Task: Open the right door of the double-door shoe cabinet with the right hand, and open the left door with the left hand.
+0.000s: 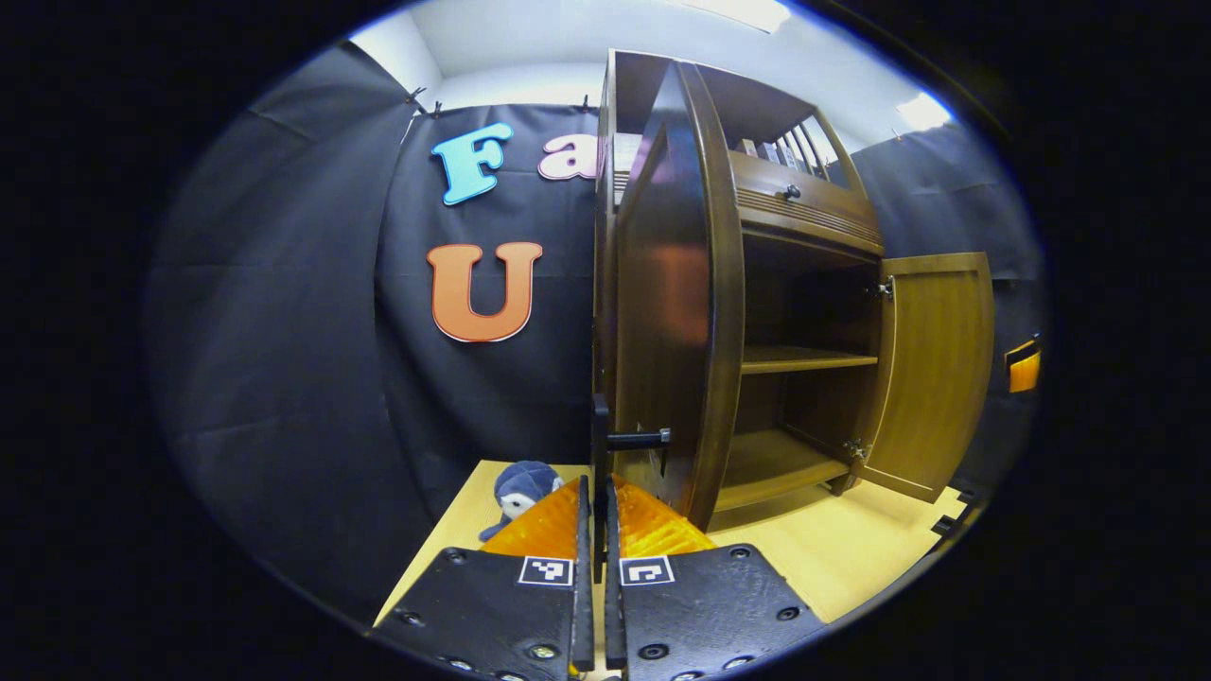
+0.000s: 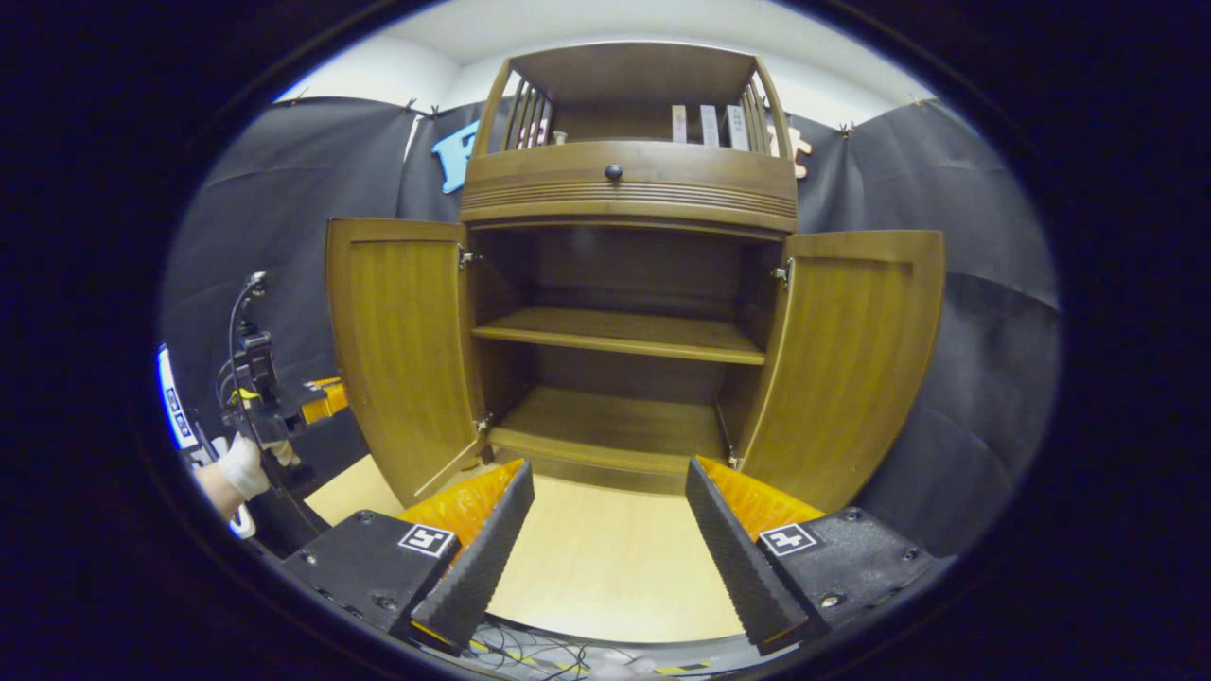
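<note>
The brown shoe cabinet stands with both doors swung out. Its left door appears edge-on in the left gripper view, where my left gripper is shut on that door's thin dark handle bar. The right door hangs wide open further off. In the right gripper view the left door and right door flank the bare shelves. My right gripper is open in front of the cabinet, touching nothing. At far left the left gripper is held by a gloved hand.
The cabinet rests on a light wooden tabletop. A small blue-grey plush toy lies on it left of the left door. Above the doors is a drawer with a round knob, and a few books stand on top.
</note>
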A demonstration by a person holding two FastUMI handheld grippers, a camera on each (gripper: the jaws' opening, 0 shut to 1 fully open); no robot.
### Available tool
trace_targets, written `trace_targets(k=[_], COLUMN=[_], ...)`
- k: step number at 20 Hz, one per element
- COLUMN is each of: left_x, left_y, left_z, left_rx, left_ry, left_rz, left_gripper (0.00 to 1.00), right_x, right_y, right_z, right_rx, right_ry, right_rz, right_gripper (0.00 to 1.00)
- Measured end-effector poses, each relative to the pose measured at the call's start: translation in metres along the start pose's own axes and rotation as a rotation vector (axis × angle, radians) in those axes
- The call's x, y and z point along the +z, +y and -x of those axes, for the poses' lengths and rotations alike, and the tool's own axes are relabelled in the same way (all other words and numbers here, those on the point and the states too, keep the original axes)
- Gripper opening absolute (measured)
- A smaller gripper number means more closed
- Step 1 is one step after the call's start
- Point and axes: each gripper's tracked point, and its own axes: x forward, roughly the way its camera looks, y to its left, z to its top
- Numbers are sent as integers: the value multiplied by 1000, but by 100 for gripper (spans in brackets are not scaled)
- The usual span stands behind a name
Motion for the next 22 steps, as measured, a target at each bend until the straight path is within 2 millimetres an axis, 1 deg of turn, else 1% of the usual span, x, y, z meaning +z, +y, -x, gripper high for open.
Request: trace_targets(k=[2, 5, 8, 9, 12, 16, 17, 18, 19, 20, 21, 22], left_x=[-2, -3, -2, -2, -3, -2, 0, 2, 4, 6, 9, 10], left_y=[7, 5, 9, 12, 11, 9, 11, 13, 16, 23, 30, 33], left_z=[-1, -5, -7, -7, -7, -6, -1, 1, 4, 9, 12, 21], left_rx=[-38, -112, -166, -172, -185, -208, -215, -214, -217, -195, -173, -164], left_ry=[8, 14, 16, 17, 19, 30, 35, 39, 39, 36, 36, 41], left_rz=[18, 27, 47, 53, 70, 18, 16, 15, 16, 14, 18, 24], left_gripper=[4, 4, 4, 4, 4, 4, 7, 7, 12, 13, 28, 42], right_x=[0, -2, -4, -3, -2, -2, -2, -2, -2, -3, -4, -4], right_y=[3, 6, 11, 12, 11, 11, 11, 11, 11, 10, 11, 11], right_z=[1, -1, 1, 1, 3, 2, 3, 4, 2, 2, 2, 1], right_rx=[5, 15, 23, 25, 23, 24, 26, 27, 28, 29, 32, 34], right_ry=[1, 5, 11, 11, 14, 16, 17, 16, 17, 19, 19, 18], right_rz=[5, 10, 20, 23, 31, 35, 36, 37, 39, 39, 38, 38], right_gripper=[100, 100, 100, 100, 100, 100, 100, 100, 100, 100, 100, 100])
